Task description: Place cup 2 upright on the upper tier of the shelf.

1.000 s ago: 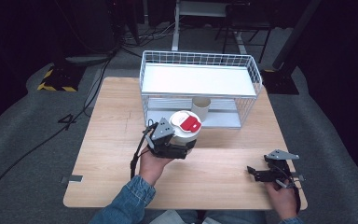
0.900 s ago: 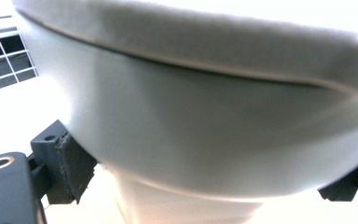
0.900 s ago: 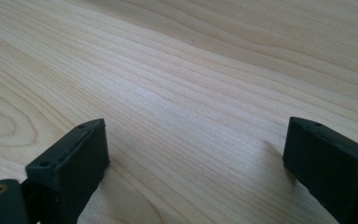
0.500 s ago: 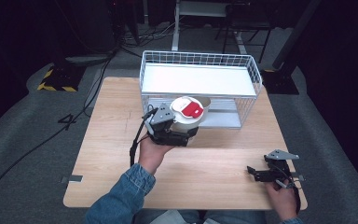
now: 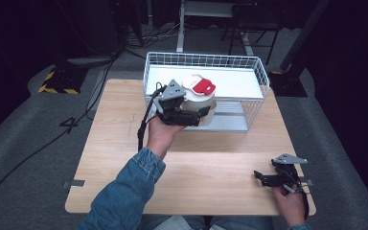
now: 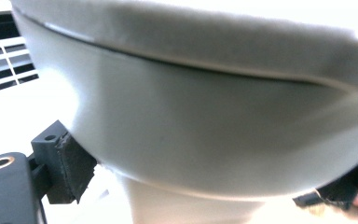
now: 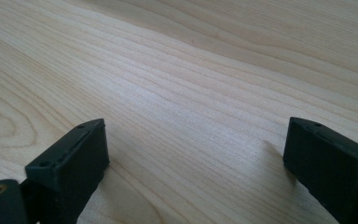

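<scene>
A pale wooden surface [image 5: 124, 124] with visible grain stands on a grey carpeted floor [image 5: 24, 158]. The room behind is dark. A black-and-yellow hazard-striped block [image 5: 57, 82] lies at upper left, dark cables [image 5: 38, 148] trail across the floor, and white furniture legs [image 5: 182, 24] rise at top centre.

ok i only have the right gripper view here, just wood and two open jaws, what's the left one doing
Observer: The left gripper is shut on a white cup with a red and white lid, held up at the front of the wire basket.
Operator: anything in the basket
Observer: A white shelf sits inside it; the cup's lid is level with that shelf.
Operator: and where's my right gripper
Observer: The right gripper rests low at the near right corner of the table, apart from the basket.
</scene>
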`<state>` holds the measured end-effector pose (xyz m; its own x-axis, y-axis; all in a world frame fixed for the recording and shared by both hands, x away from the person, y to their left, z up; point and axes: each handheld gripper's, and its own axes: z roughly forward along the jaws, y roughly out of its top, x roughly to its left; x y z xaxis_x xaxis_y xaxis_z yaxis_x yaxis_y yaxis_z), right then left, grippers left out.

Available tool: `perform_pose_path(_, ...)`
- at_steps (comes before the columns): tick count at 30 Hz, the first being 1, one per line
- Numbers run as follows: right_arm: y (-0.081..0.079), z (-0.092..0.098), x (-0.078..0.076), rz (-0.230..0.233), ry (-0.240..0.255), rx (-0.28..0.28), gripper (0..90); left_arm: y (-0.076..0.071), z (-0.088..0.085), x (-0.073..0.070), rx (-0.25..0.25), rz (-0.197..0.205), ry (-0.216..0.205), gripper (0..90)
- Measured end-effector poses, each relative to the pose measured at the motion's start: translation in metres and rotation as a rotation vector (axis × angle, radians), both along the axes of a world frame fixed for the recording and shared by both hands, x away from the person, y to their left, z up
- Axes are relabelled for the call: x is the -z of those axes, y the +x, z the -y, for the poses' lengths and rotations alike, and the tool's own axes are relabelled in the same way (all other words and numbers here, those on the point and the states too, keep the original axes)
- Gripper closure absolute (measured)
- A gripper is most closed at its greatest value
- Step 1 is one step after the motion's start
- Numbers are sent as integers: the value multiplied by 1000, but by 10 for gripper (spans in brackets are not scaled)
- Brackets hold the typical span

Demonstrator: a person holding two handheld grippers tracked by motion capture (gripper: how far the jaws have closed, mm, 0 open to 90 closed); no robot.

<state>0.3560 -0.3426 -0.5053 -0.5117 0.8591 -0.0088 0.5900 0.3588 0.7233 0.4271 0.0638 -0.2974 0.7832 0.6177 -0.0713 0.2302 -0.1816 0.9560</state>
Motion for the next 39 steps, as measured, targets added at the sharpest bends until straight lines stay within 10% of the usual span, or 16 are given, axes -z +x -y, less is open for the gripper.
perform_pose_path(21,0,0,0,0,2,-1,67,60,15,-38,-112,61,-36,113)
perform_pose_path(39,0,0,0,0,4,1,66,99,31,-32,-214,45,-42,113)
